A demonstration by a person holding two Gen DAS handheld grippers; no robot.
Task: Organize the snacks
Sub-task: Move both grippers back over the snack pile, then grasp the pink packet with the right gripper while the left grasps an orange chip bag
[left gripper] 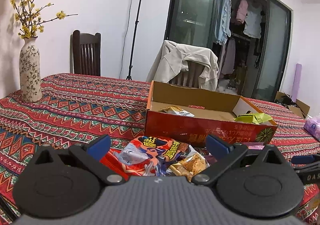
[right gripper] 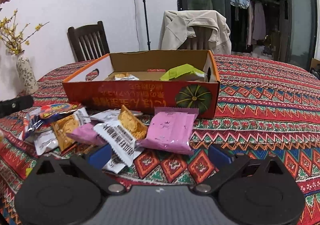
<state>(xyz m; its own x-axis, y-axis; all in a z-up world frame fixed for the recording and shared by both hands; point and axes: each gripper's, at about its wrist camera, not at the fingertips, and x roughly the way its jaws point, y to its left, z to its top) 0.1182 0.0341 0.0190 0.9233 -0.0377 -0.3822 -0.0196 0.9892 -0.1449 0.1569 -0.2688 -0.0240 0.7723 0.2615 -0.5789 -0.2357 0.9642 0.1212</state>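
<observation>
The surface (right gripper: 260, 93), under a red patterned cloth, runs out of frame on every side, so its edges are hard to place. On it stands an open red cardboard box (right gripper: 140, 97); its near wall hides most of the floor inside, and only the tops of a green packet (right gripper: 182, 73) at the right end and a small white-and-tan packet (right gripper: 124, 76) near the left show above the rim. The printing on the box front is upside down and too blurred to read.

In front of the box lies a loose heap of snack packets (right gripper: 112, 131). A pink packet (right gripper: 170, 131) rests nearest the box, touching its front wall or just short of it; which one cannot be told. A red cartoon-printed bag (left gripper: 152, 153) sits at the heap's left and is partly covered by the left gripper's body in the left wrist view.

The left gripper (left gripper: 158, 145) hovers over that bag, jaws wide apart, holding nothing. The right gripper (right gripper: 160, 155) has its jaws apart too, a white packet (right gripper: 118, 145) overlapping the left finger; contact cannot be judged.
</observation>
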